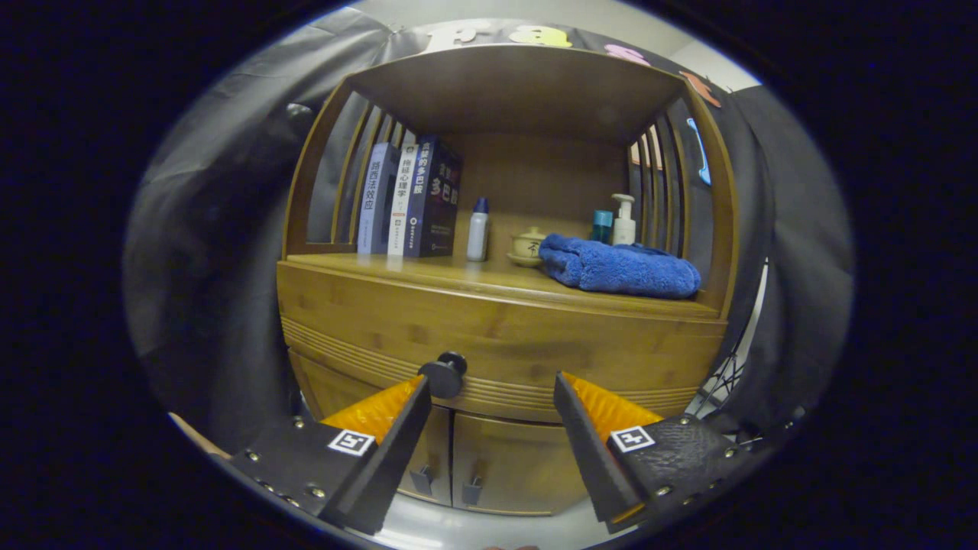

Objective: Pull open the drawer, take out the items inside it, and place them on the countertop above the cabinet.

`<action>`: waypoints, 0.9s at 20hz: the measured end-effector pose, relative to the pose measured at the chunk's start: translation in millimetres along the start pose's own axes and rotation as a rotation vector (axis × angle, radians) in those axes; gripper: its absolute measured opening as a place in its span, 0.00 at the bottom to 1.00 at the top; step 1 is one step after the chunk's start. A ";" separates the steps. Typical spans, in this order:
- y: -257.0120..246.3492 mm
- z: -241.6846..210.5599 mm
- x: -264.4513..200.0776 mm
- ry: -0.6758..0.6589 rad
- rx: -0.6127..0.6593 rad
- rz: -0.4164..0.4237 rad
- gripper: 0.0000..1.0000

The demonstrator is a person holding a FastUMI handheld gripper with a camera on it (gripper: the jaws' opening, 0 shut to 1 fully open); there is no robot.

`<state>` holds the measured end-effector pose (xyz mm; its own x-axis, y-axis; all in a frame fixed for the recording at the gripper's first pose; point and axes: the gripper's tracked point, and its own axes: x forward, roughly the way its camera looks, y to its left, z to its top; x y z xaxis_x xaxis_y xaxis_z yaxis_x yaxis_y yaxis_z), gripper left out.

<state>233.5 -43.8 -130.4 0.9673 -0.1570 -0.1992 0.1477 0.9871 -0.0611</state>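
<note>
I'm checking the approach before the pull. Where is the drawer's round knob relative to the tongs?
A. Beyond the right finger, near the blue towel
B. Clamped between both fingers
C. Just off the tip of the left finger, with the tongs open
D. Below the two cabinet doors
C: the knob on the closed drawer sits right at the left finger's tip, and the tongs are spread open, clamping nothing.

The gripper [489, 389], fingers spread with free air between them, faces the closed bamboo drawer front [497, 336]; its round black knob [443, 374] stands at 10 o'clock, just off the left fingertip. On the wooden countertop [428, 271], a folded blue towel [619, 267] blocks 1 o'clock and upright books [409, 200] 11. Bare board lies between, with a small white bottle [477, 229] and lidded ceramic jar [527, 246] behind.
</note>
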 end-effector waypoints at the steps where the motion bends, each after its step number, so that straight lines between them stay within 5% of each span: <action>1: 3.4 -0.6 2.8 0.006 0.006 0.005 0.97; 7: 27.9 -6.9 26.6 0.030 0.006 0.030 0.95; 13: 38.9 -14.2 52.7 0.064 0.005 0.037 0.71; 15: 44.0 -15.7 60.6 0.076 0.014 0.045 0.48; 18: 42.9 -14.9 60.6 0.079 0.033 0.003 0.43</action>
<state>295.4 -11.5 -159.6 0.9486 -0.1548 -0.2761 0.1528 0.9878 -0.0287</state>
